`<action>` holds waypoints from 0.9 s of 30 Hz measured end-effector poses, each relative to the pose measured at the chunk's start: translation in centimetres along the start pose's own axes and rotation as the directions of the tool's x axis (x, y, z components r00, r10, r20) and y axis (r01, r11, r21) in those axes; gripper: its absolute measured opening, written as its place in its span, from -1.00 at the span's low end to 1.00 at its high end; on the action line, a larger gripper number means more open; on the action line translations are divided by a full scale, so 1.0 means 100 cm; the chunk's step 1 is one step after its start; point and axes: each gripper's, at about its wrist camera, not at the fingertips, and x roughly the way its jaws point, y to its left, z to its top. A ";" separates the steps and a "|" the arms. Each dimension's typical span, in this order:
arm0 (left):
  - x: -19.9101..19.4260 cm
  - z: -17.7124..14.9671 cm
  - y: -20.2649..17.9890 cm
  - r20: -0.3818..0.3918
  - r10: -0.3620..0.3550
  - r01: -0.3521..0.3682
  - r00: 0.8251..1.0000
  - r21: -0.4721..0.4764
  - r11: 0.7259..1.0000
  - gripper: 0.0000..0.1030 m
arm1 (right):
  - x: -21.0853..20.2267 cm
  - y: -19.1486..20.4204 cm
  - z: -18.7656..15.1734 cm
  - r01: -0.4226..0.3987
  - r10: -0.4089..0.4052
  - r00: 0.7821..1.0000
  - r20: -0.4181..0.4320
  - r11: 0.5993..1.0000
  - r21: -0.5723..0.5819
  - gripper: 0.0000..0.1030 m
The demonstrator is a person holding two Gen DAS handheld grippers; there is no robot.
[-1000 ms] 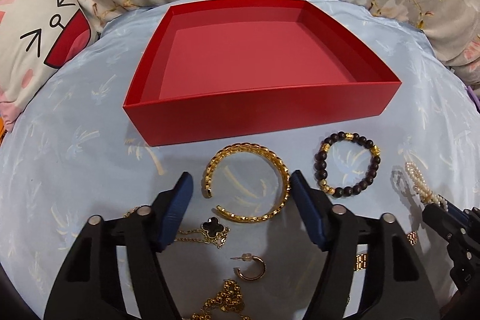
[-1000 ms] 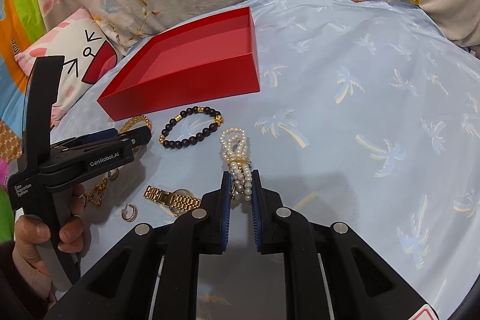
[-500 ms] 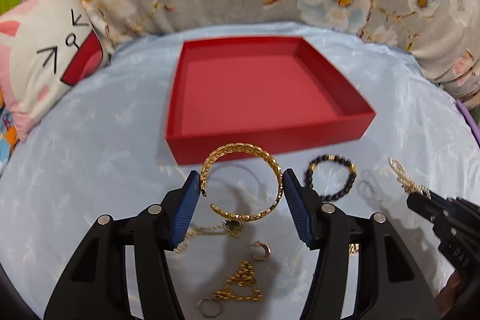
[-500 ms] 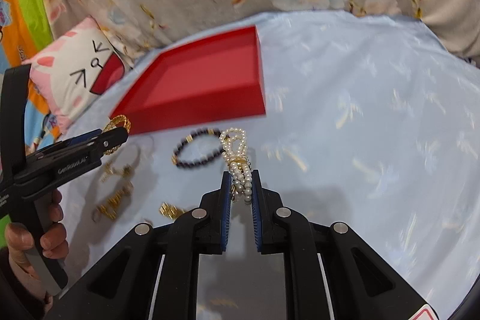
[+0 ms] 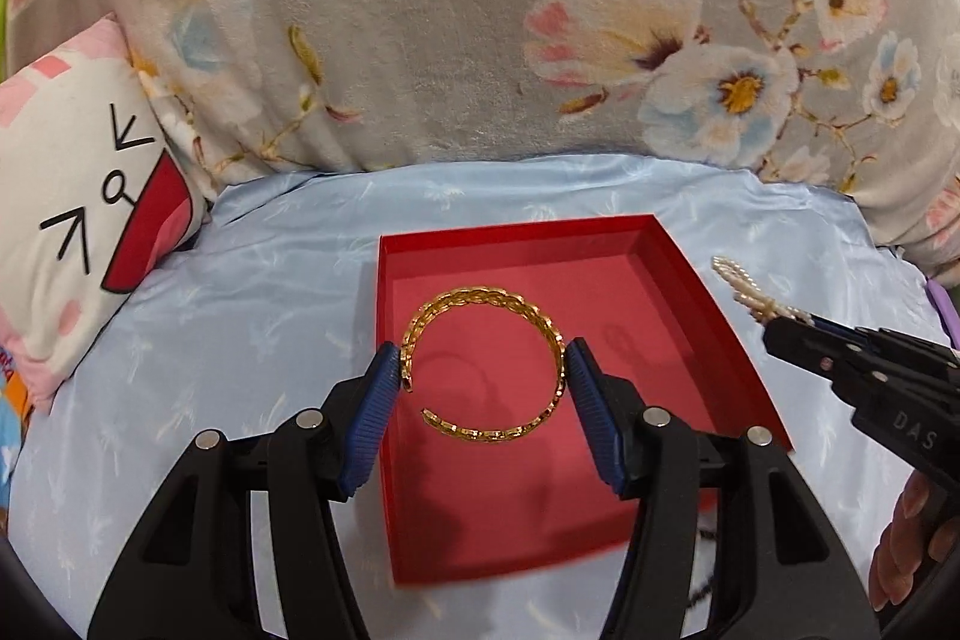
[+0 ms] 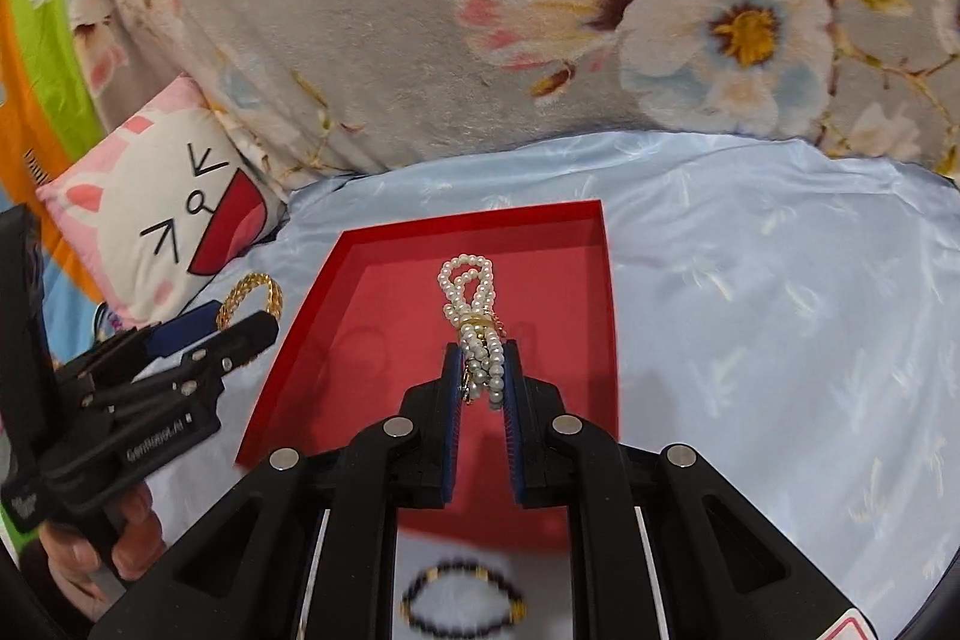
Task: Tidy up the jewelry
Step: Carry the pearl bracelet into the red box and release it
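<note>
Both grippers rose since earlier, now over red box (image 5: 690,280); left gripper (image 5: 483,370) clamped gold bangle (image 5: 486,370); right gripper (image 6: 483,370) pinched pearl strand (image 6: 474,316).

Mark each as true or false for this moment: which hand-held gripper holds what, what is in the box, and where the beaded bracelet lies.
1. The left hand-held gripper holds a gold bangle. True.
2. The right hand-held gripper is empty. False: it grips a pearl strand.
3. The red box already contains jewelry. False: none lies on its visible floor; both pieces are held over it.
4. A dark beaded bracelet lies on the blue cloth outside the box. True.
</note>
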 end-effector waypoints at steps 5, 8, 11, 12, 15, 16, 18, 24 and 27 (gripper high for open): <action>0.046 0.019 0.004 -0.046 0.012 -0.012 0.999 -0.002 1.000 0.07 | 0.058 -0.007 0.027 0.008 -0.004 0.996 -0.085 0.999 0.040 -0.77; 0.071 0.024 0.008 -0.110 0.001 -0.003 0.994 -0.011 1.000 0.07 | 0.086 -0.013 0.031 0.022 -0.013 0.991 -0.134 0.998 0.065 -0.77; 0.092 0.026 0.008 -0.146 -0.005 0.004 0.989 -0.010 1.000 0.07 | 0.108 -0.019 0.033 0.046 -0.030 0.984 -0.175 0.995 0.086 -0.77; 0.098 0.026 0.008 -0.157 -0.010 0.009 0.988 -0.009 1.000 0.07 | 0.114 -0.022 0.034 0.051 -0.031 0.981 -0.190 0.994 0.097 -0.77; 0.111 0.027 0.006 -0.177 0.009 -0.009 0.984 -0.001 1.000 0.07 | 0.126 -0.026 0.038 0.082 -0.055 0.973 -0.226 0.990 0.111 -0.77; 0.116 0.028 0.006 -0.186 0.015 -0.015 0.982 0.001 1.000 0.07 | 0.128 -0.027 0.039 0.094 -0.067 0.970 -0.236 0.990 0.107 -0.77; 0.122 0.028 0.006 -0.197 0.021 -0.022 0.980 0.000 1.000 0.07 | 0.133 -0.026 0.040 0.115 -0.087 0.964 -0.250 0.988 0.099 -0.77; 0.134 0.029 0.008 -0.216 0.039 -0.040 0.976 -0.003 0.999 0.08 | 0.141 -0.031 0.039 0.170 -0.145 0.954 -0.262 0.983 0.074 -0.74; 0.135 0.029 0.008 -0.217 0.042 -0.044 0.975 -0.005 0.999 0.10 | 0.138 -0.032 0.041 0.186 -0.166 0.956 -0.243 0.981 0.063 -0.52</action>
